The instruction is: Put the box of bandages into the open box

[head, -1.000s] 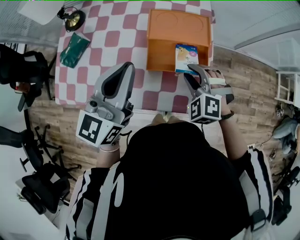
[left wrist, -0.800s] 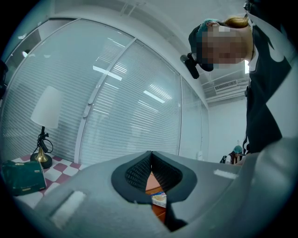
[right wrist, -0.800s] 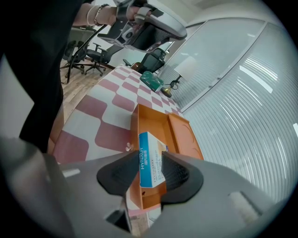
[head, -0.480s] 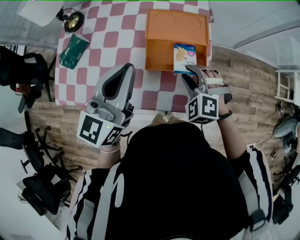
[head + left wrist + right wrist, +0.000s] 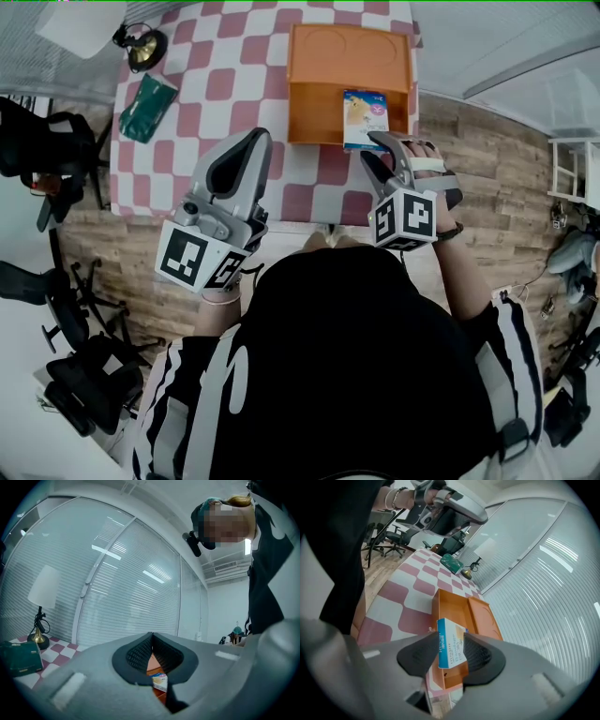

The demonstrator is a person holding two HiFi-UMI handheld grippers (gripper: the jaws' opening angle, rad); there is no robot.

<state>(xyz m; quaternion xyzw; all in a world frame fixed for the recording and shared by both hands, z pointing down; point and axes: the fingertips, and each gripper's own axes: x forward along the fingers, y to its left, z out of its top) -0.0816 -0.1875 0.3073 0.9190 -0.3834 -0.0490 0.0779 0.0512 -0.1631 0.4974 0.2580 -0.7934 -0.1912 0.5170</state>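
Moved: right tongs [image 5: 451, 651] jaws have just been opening, now wide; both hands kept their place.
Left: left tongs [image 5: 152, 641] tips together, empty, over the counter [image 5: 234, 75].
Task item: box of bandages [image 5: 366, 117] between right pads, inside orange open box [image 5: 319, 112], near right corner.
Far left: green pouch [image 5: 145, 98], lamp [image 5: 145, 42].

Bandage box [image 5: 365, 119] prob. inside open box [image 5: 315, 112], R end.

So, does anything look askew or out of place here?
Only the bandage box: it stands on end at the right end of the orange box, rising above the rim, not lying flat. The right gripper has just been opening its jaws, which stand apart around it. Nothing is spilled.
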